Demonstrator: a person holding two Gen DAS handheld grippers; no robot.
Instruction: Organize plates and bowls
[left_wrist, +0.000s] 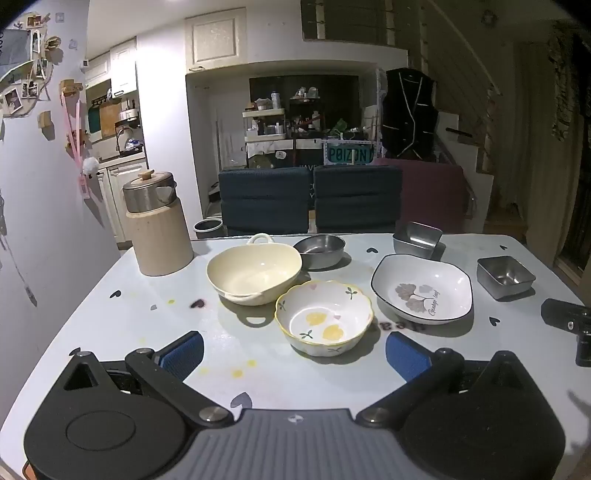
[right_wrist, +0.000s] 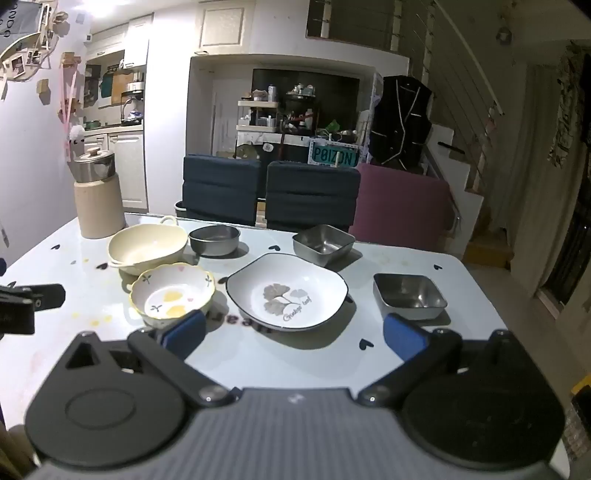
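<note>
pale table (left_wrist: 122, 325) carries three ceramic dishes (left_wrist: 324, 316) and three steel bowls (left_wrist: 320, 251).

Left hand-held gripper (left_wrist: 294, 349) and right hand-held gripper (right_wrist: 294, 334) both gape wide, empty, tilted downward.

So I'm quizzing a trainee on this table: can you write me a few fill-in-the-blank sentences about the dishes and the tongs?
1. The white plate bears a grey ____ print.
2. The number of square steel dishes on the table is ____.
3. The cream bowl has a handle at each end, ____ handles in all.
4. Both the left tongs and the right tongs stand ____, holding nothing.

Missing words: leaf; two; two; open
</note>
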